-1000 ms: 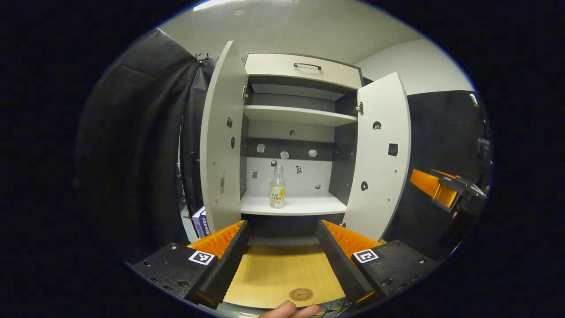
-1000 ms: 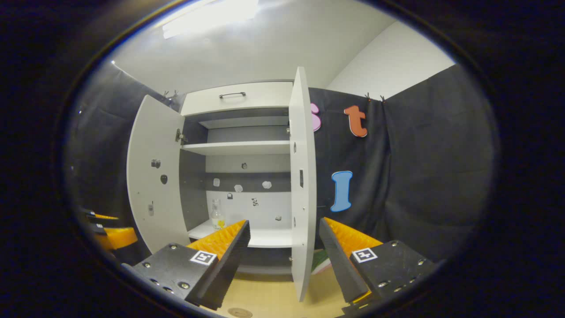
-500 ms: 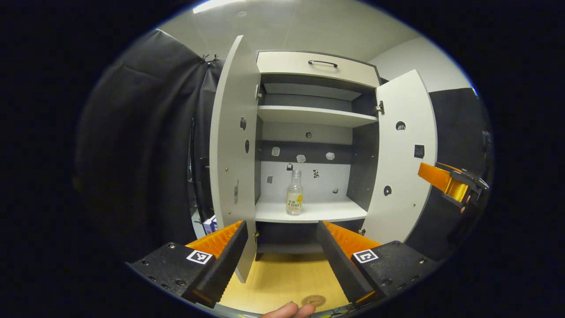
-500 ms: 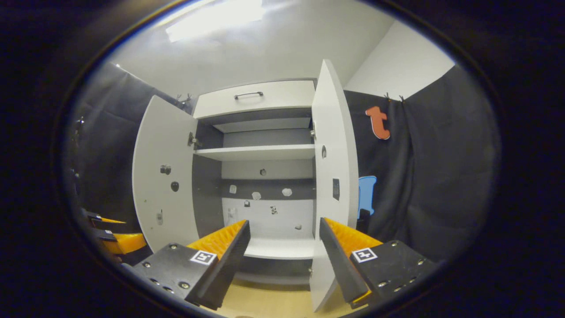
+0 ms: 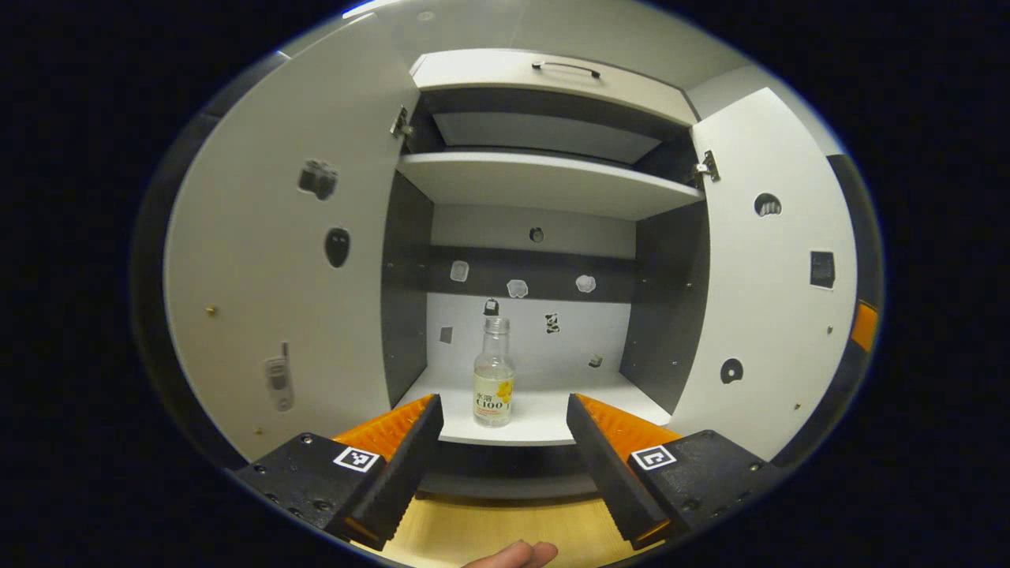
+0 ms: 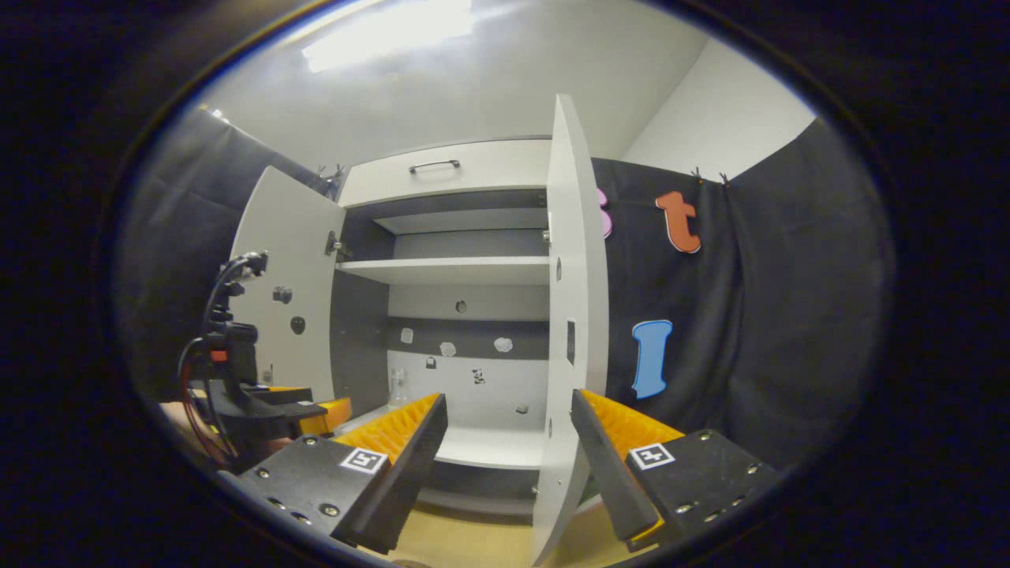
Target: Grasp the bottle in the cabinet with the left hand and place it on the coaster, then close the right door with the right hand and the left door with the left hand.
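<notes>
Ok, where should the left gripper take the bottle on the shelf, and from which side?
Grip the bottle around its wide labelled body, coming straight in from the open front. It stands upright near the shelf front edge, and the left gripper is open and roughly lined up with it; the narrow neck would likely give a poorer hold.

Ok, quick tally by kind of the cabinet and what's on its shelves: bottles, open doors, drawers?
Bottles: 1, the bottle upright on the lower shelf
Open doors: 2, left door and right door
Drawers: 1, the drawer on top
Total: 4
</notes>
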Available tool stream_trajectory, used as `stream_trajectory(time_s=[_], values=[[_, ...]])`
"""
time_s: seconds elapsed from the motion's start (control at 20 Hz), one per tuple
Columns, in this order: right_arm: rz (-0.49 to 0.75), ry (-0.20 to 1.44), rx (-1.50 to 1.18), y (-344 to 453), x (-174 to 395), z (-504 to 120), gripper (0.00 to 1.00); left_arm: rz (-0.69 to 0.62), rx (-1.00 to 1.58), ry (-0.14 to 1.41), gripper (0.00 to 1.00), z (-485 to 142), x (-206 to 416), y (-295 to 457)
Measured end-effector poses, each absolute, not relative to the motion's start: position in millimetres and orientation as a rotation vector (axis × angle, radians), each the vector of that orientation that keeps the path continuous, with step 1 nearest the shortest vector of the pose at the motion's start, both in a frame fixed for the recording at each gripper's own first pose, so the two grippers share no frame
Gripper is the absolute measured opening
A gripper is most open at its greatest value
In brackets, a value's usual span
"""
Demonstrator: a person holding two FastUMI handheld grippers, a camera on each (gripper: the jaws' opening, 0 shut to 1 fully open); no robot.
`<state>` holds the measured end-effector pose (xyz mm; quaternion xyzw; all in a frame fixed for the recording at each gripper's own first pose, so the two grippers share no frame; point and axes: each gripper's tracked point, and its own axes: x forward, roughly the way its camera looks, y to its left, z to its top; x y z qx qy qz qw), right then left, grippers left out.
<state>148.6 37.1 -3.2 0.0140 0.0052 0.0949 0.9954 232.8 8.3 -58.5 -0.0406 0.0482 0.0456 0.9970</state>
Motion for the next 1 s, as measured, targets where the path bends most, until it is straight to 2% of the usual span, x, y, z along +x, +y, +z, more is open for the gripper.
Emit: stream_trajectory(time_s=[0.15,0.2,0.25,0.3,0.5,0.6,0.65,0.7,0.75,0.8,0.9,1.0], values=[[0.166,0.001,0.062,48,149,1,0.93,0.097,-0.049,0.092,1.00,-77,300,24],[0.160,-0.006,0.067,54,148,3,0.96,0.092,-0.053,0.090,1.00,-86,321,29],[0.155,-0.015,0.076,61,148,7,0.93,0.082,-0.062,0.097,1.00,-94,340,32],[0.150,-0.017,0.088,70,147,8,0.96,0.075,-0.069,0.105,1.00,-104,357,36],[0.053,0.000,0.085,82,144,-3,0.95,0.095,-0.086,0.111,1.00,-134,414,55],[0.002,0.029,0.058,81,142,-17,0.93,0.081,-0.096,0.148,0.99,-153,430,51],[-0.029,0.053,0.043,78,139,-24,0.96,0.077,-0.077,0.171,0.99,-162,436,51],[-0.061,0.072,0.022,73,135,-31,0.93,0.069,-0.059,0.177,0.99,-165,442,49],[-0.091,0.083,0.003,68,129,-33,0.96,0.056,-0.045,0.177,0.99,-164,446,46],[-0.106,0.086,-0.012,66,121,-34,0.96,0.053,-0.042,0.185,0.94,-164,446,45],[-0.112,0.086,-0.017,64,102,-31,0.96,0.067,-0.046,0.205,0.79,-164,435,46],[-0.112,0.079,-0.019,55,78,-25,0.94,0.047,-0.071,0.227,0.78,-154,403,35]])
